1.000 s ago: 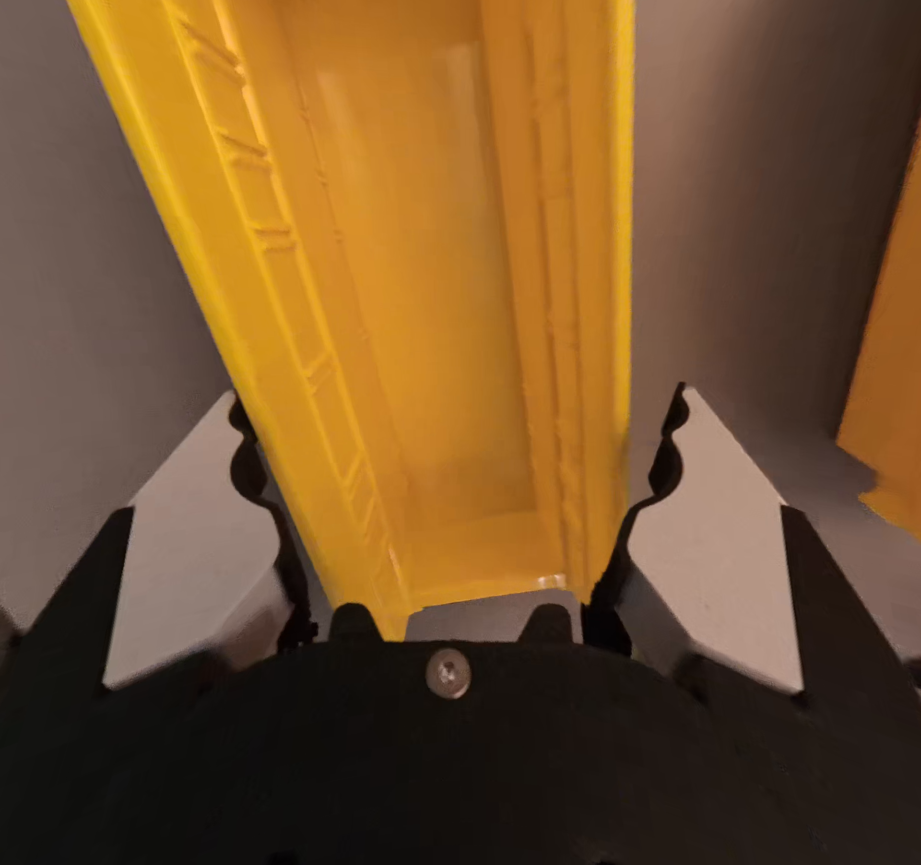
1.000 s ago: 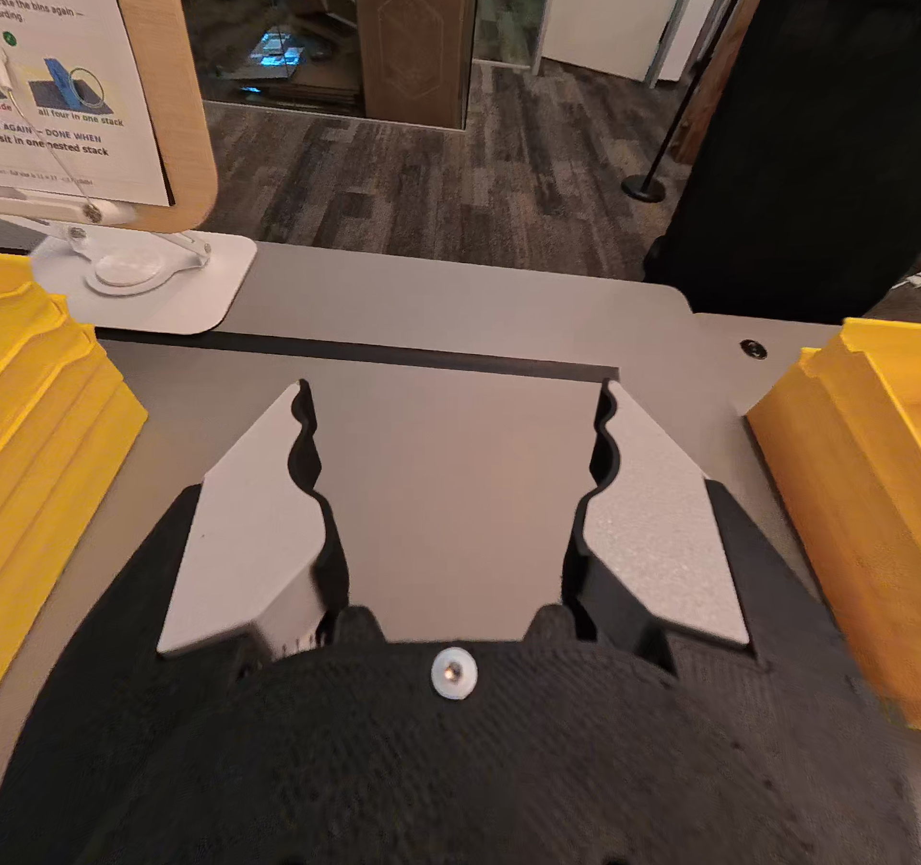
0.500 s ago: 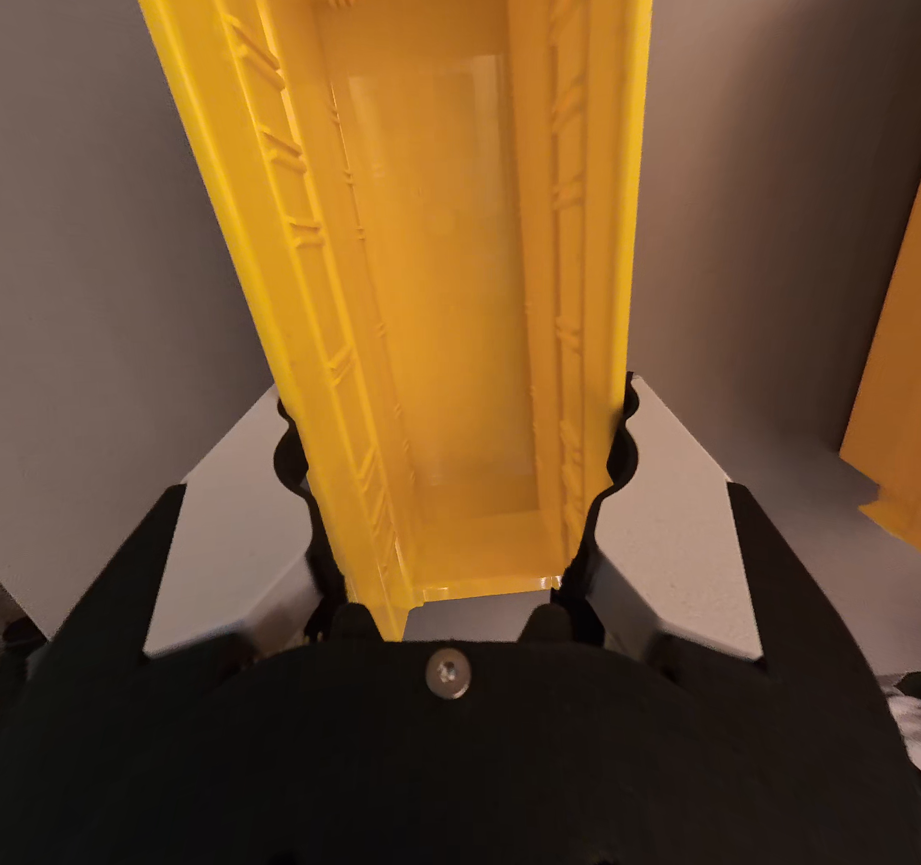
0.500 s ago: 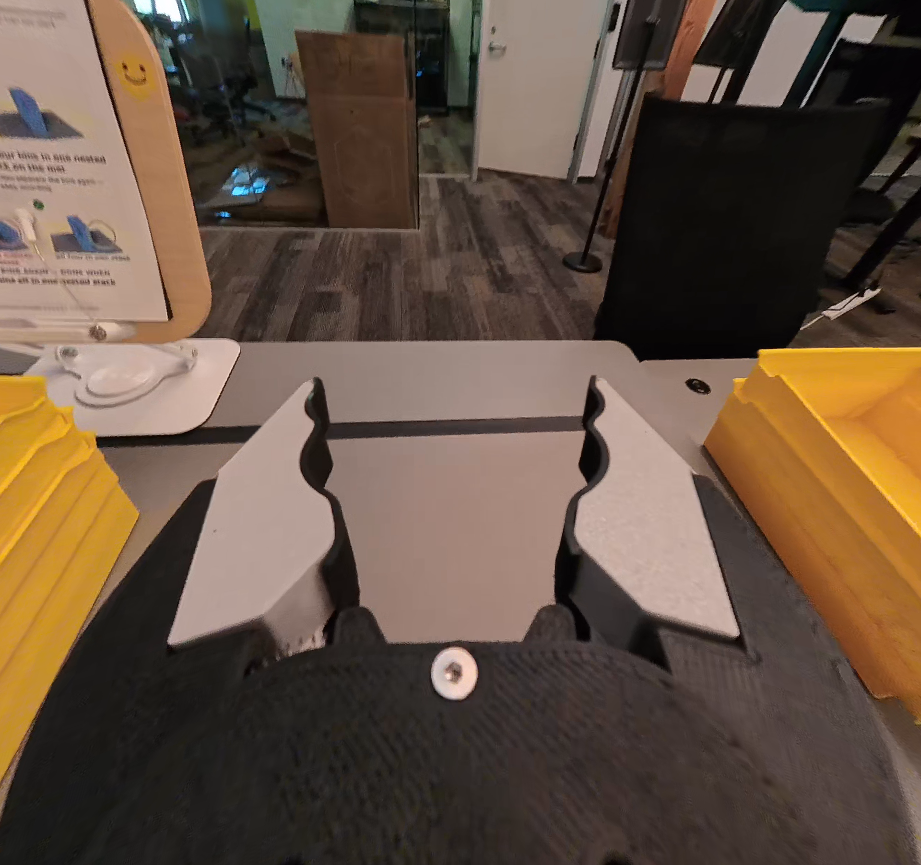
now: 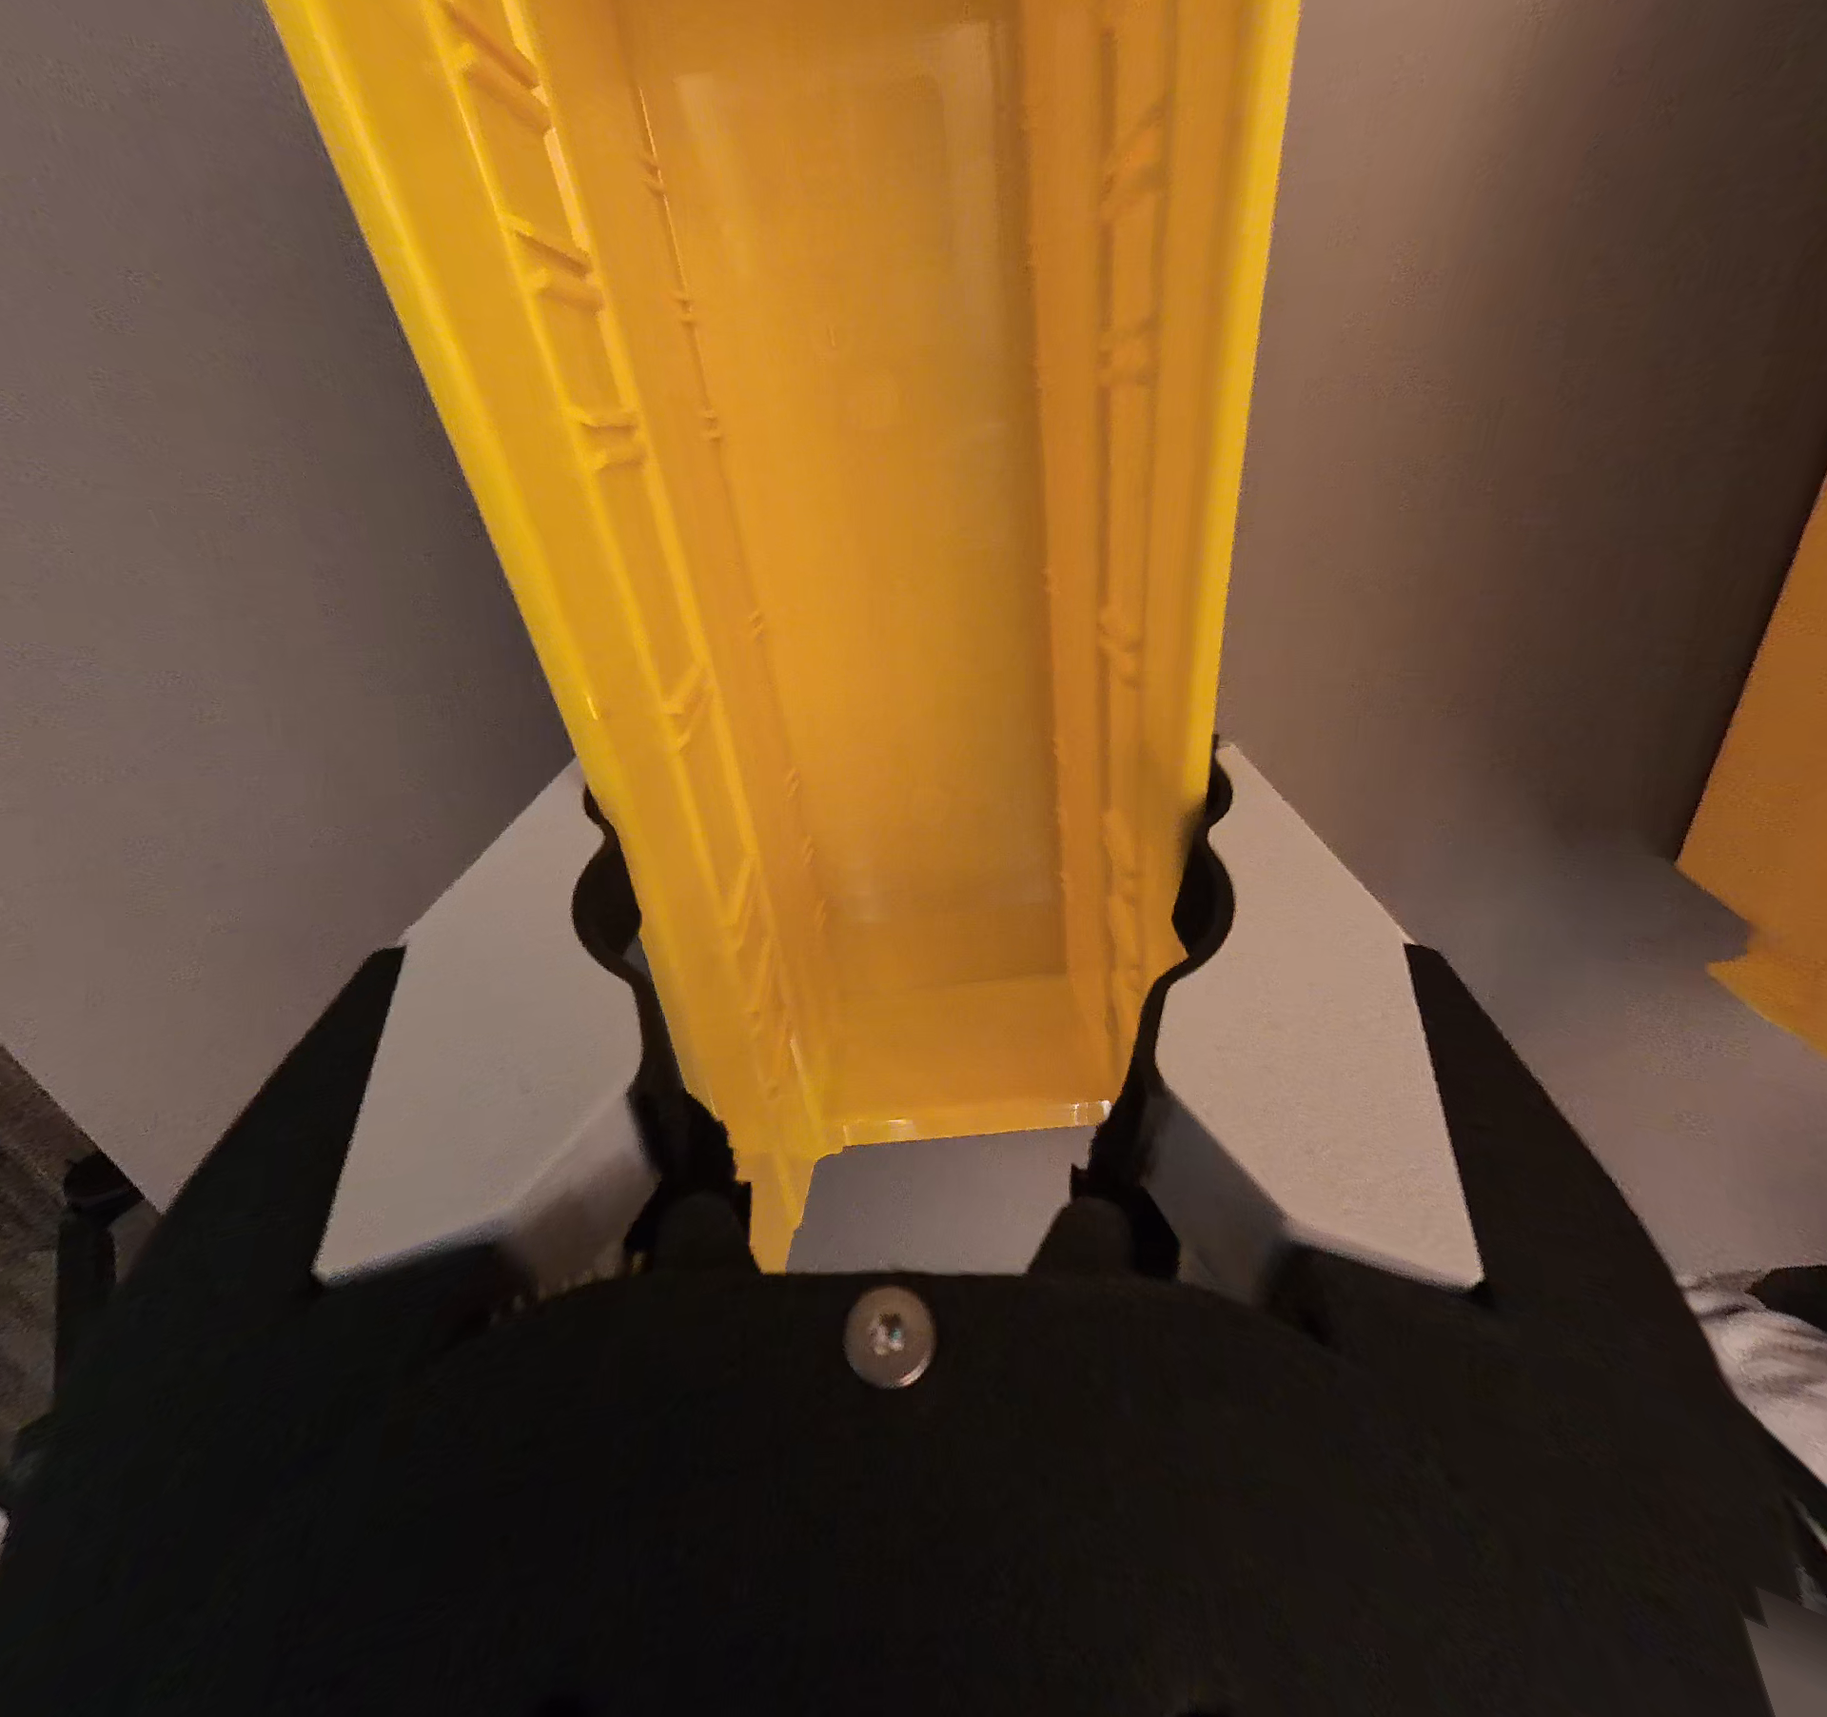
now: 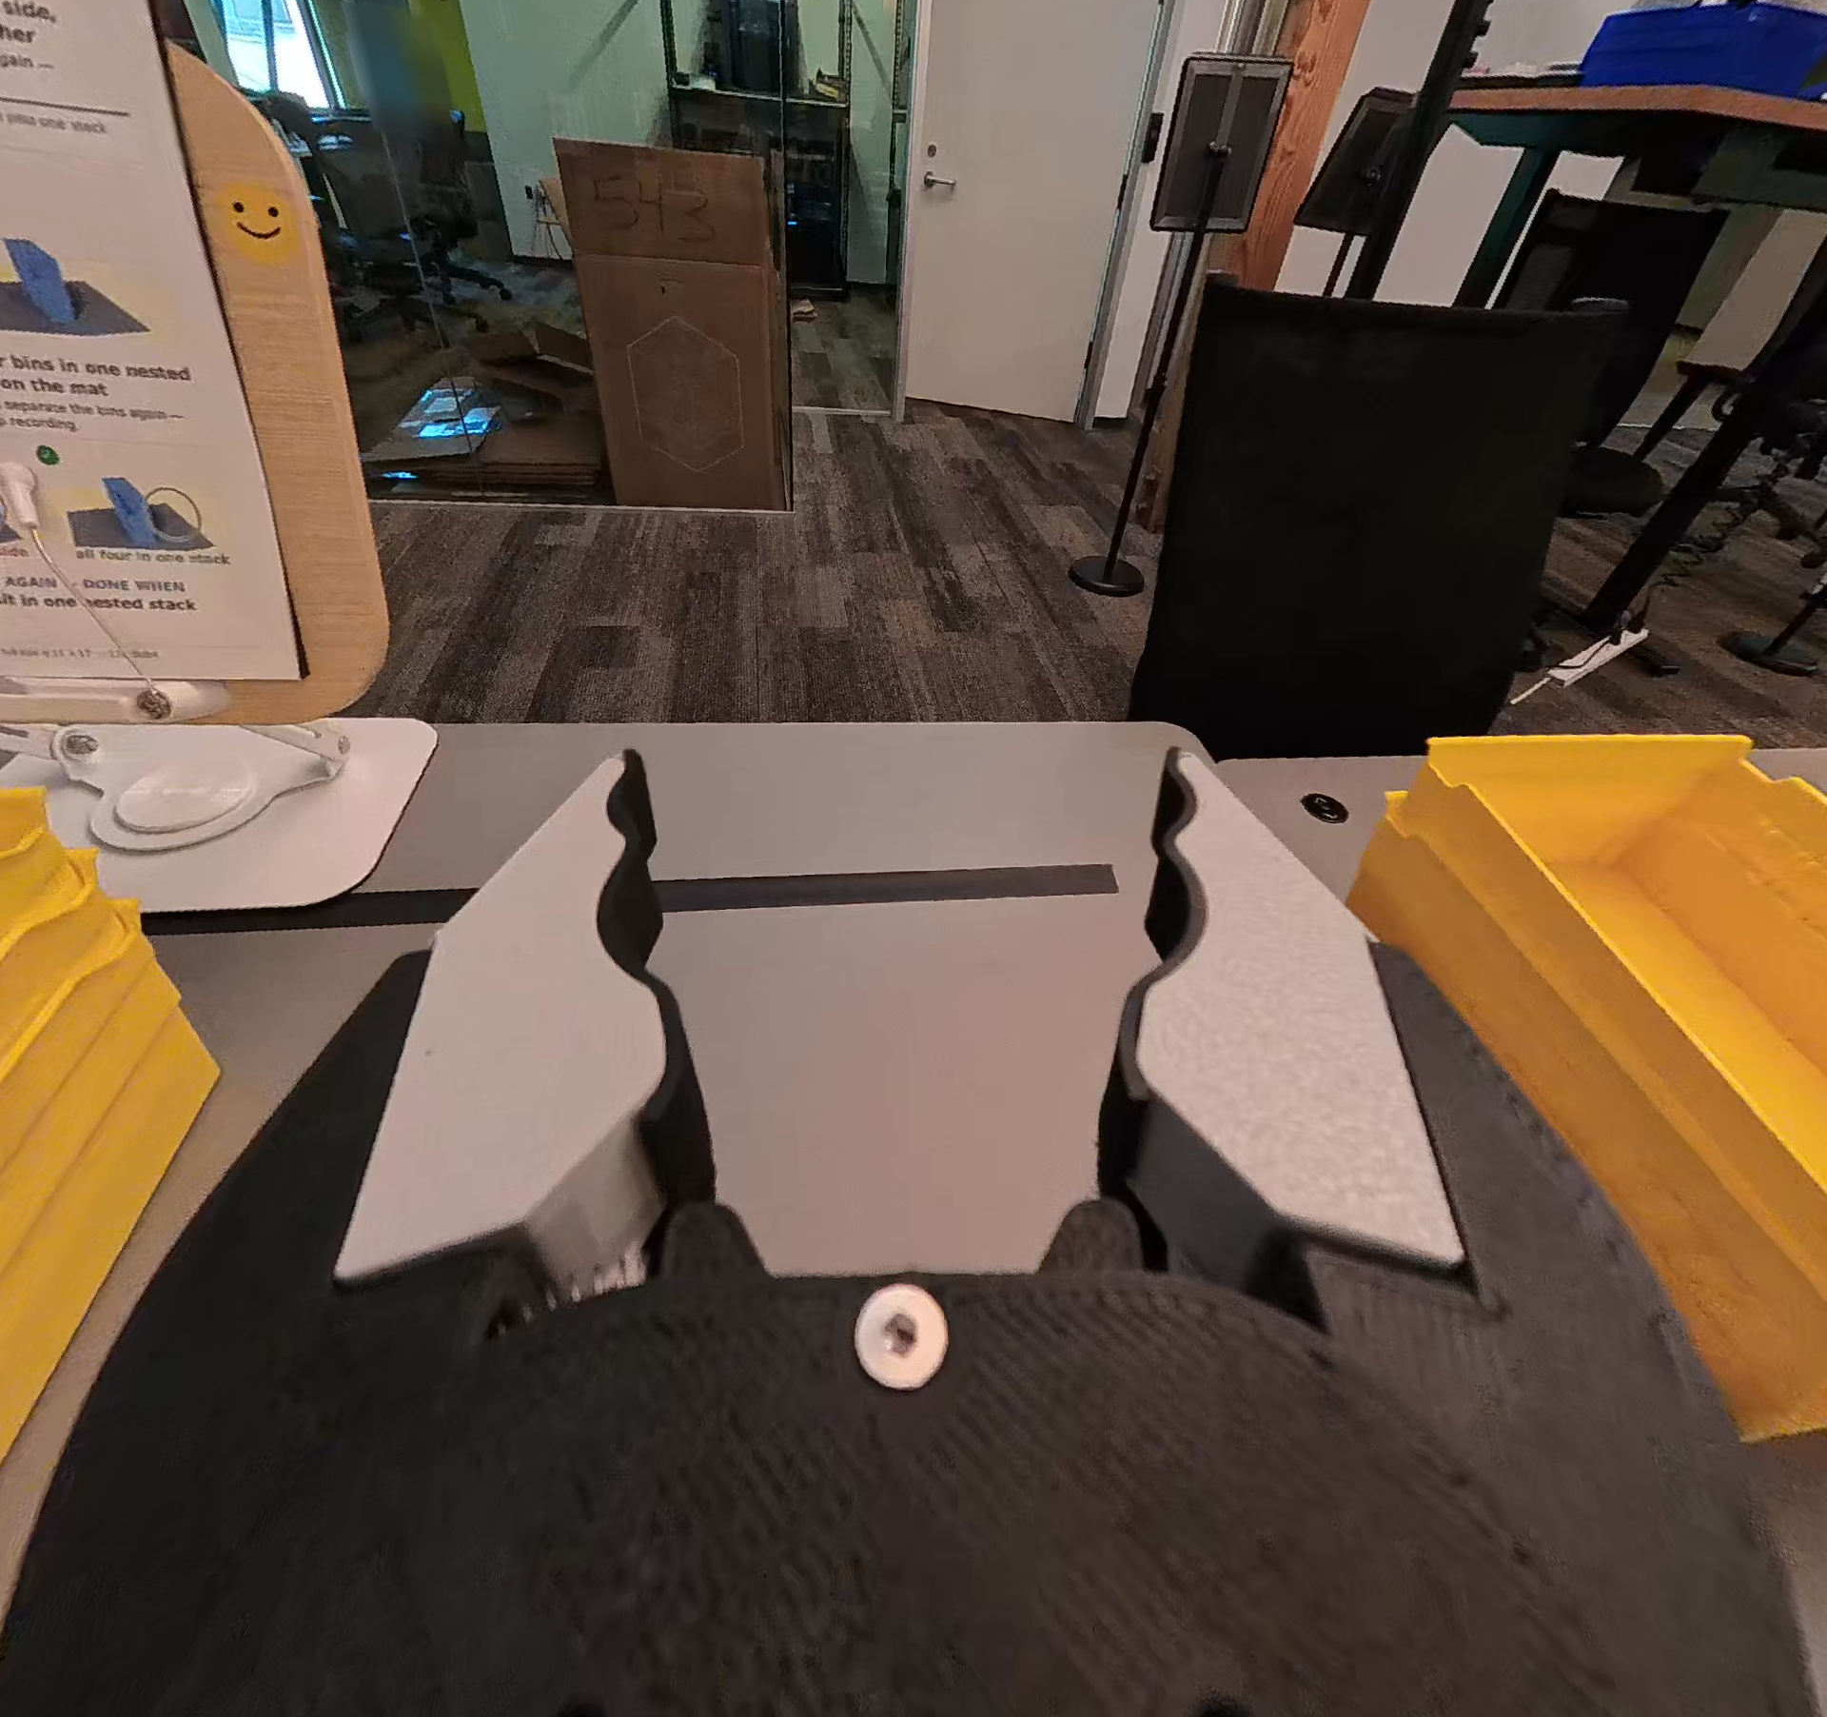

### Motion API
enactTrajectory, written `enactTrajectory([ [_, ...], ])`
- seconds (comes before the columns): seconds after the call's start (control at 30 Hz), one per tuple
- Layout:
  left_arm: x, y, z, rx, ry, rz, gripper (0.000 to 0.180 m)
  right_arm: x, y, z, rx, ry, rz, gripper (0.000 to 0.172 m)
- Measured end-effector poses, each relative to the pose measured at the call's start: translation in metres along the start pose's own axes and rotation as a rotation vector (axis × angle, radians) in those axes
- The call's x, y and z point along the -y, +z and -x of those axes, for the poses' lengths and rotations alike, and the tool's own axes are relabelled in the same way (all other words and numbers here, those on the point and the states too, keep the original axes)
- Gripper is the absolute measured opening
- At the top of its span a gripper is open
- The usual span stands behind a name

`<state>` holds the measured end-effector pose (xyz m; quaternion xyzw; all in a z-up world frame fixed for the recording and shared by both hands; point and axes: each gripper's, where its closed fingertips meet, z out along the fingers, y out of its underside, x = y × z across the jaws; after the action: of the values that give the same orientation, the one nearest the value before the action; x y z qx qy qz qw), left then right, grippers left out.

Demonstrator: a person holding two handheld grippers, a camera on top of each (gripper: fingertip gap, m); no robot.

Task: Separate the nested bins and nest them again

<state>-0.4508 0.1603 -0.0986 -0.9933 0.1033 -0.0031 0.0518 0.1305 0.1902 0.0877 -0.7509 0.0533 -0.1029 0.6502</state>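
We've got the grey table [image 6: 890, 1027] under us, yellow bin stacks left [image 6: 79, 1076] and right [image 6: 1582, 1027] — our left gripper [image 5: 905, 839] clamps a yellow bin [image 5: 840, 483], our right gripper [image 6: 895, 839] gapes wide, nothing between its fingers.

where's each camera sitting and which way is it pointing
Left wrist view: on the left gripper, looking steeply down along its fingers into a yellow bin clamped between the pads; its black body fills the bottom.
Right wrist view: on the right gripper, looking level across the grey table to the office floor; open fingers with nothing between, yellow bins at left and right.
Shared: the table and yellow bins; which bins match I cannot tell.
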Motion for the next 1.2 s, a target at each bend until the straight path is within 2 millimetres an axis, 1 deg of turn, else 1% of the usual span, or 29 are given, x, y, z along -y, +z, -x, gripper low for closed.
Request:
enactTrajectory([
  [0.17,-0.005,-0.004,0.001,0.021,0.034,0.023,0.106,-0.002,0.002,0.008,0.027,-0.015,0.01,0.101],
  [0.3,-0.004,-0.019,0.002,0.027,0.033,0.009,0.104,-0.005,0.004,0.014,0.056,-0.018,0.027,0.1],
  [0.53,-0.008,-0.057,-0.002,0.07,0.05,0.007,0.104,-0.006,0.004,0.023,0.106,-0.006,0.036,0.1],
  [0.63,-0.008,-0.079,-0.01,0.095,0.073,0.007,0.104,-0.008,0.005,0.024,0.124,0.004,0.041,0.099],
  [0.7,-0.005,-0.099,-0.021,0.104,0.093,0.0,0.104,-0.008,0.005,0.024,0.13,0.011,0.045,0.099],
  [0.77,0.0,-0.124,-0.037,0.108,0.117,-0.022,0.104,-0.008,0.005,0.023,0.133,0.016,0.044,0.099],
  [0.83,0.009,-0.151,-0.061,0.091,0.138,-0.052,0.104,-0.009,0.005,0.024,0.138,0.022,0.048,0.099],
  [0.9,0.022,-0.175,-0.09,0.035,0.12,-0.093,0.104,-0.011,0.006,0.024,0.14,0.023,0.054,0.099],
  [0.97,0.032,-0.194,-0.127,-0.039,0.116,-0.118,0.105,-0.015,0.008,0.025,0.145,0.019,0.072,0.099],
  [1.07,0.043,-0.21,-0.185,-0.153,0.123,-0.16,0.105,-0.017,0.009,0.026,0.157,0.025,0.084,0.099],
  [1.13,0.049,-0.215,-0.223,-0.263,0.113,-0.188,0.105,-0.017,0.008,0.027,0.168,0.033,0.083,0.099],
  [1.2,0.057,-0.216,-0.252,-0.393,0.028,-0.218,0.105,-0.012,0.005,0.026,0.174,0.053,0.066,0.099],
])
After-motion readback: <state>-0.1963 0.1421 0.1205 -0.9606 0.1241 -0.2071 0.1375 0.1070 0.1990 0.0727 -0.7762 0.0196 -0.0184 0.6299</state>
